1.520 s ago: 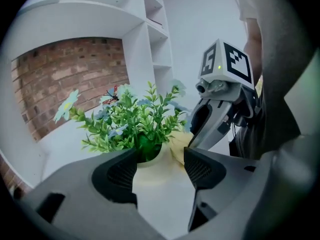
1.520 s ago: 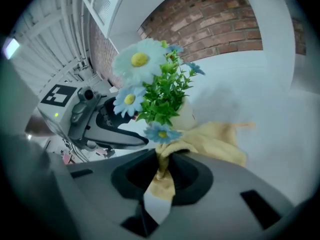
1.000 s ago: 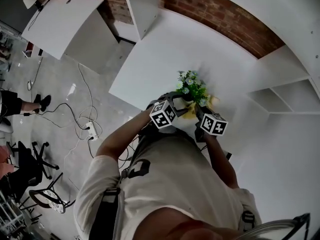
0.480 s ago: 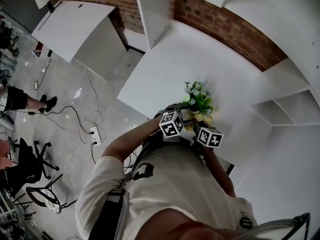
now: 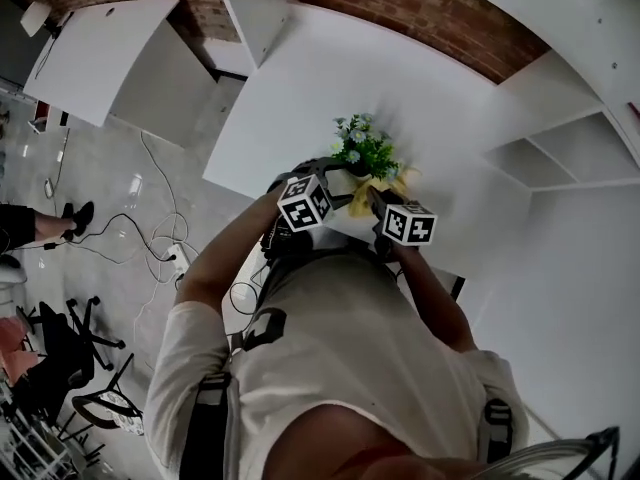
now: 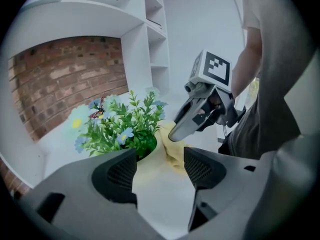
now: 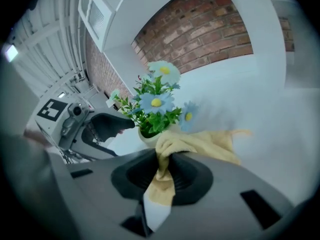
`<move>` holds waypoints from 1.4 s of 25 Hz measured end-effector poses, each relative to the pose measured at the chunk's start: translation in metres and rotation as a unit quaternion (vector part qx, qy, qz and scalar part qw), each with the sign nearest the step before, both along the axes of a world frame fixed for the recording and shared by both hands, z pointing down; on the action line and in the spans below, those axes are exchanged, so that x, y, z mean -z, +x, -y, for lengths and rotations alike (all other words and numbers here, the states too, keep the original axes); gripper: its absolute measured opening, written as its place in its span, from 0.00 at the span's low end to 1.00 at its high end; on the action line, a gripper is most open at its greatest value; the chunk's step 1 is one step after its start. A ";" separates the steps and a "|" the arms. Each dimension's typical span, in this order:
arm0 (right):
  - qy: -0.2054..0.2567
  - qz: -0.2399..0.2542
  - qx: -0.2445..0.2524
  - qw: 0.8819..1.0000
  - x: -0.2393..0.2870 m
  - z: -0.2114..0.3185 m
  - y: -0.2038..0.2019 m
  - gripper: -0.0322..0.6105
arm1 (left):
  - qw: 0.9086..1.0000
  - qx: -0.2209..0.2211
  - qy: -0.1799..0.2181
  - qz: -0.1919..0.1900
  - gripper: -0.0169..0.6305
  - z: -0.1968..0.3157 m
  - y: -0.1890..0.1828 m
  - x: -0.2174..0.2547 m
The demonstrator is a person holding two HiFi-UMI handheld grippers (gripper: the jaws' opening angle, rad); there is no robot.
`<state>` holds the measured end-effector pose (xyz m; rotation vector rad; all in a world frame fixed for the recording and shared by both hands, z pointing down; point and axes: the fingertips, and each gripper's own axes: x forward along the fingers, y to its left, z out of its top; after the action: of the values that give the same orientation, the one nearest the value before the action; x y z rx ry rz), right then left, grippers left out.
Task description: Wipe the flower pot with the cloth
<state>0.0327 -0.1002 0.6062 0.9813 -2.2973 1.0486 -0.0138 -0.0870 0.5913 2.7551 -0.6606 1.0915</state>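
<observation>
White tabletop (image 5: 330,78): left tool (image 6: 160,158) clamps smooth pot (image 6: 159,196), right tool (image 7: 162,170) pinches crumpled cloth (image 7: 212,144).

The cloth (image 7: 209,142) is yellow, the flower pot (image 7: 146,138) cream, its flowers (image 7: 156,103) blue, the counter (image 5: 330,78) white, the wall (image 7: 210,24) red brick.

White table (image 5: 300,78) by brick wall (image 5: 420,13), cables (image 5: 150,253) on floor (image 5: 100,178)

Soft yellow cloth (image 7: 202,143), smooth matt flower pot (image 7: 145,137), rough brick wall (image 7: 210,24).
</observation>
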 end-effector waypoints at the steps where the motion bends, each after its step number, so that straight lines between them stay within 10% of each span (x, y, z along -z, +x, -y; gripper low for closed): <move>1: 0.004 0.001 -0.002 1.000 0.002 0.005 -0.001 0.16 | 1.000 -0.005 -0.004 0.004 0.49 0.002 0.000 -0.002; 14: -0.008 0.003 0.021 1.000 -0.013 -0.021 -0.013 0.16 | 0.999 0.010 -0.039 -0.004 0.49 -0.030 0.025 -0.038; 20: -0.008 0.011 0.005 1.000 -0.004 -0.012 -0.003 0.16 | 0.995 0.091 -0.027 0.019 0.49 0.007 -0.043 -0.032; 26: 0.006 0.015 -0.007 1.000 0.004 0.002 0.004 0.16 | 0.997 0.068 -0.020 0.035 0.49 0.037 -0.045 -0.028; 35: 0.009 -0.009 0.034 0.999 -0.004 -0.012 -0.006 0.16 | 0.994 0.100 -0.046 -0.025 0.49 0.035 -0.026 -0.030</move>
<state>0.0267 -0.0884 0.6097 0.9093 -2.3123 0.9888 -0.0402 -0.1224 0.6210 2.5643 -0.8375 0.9815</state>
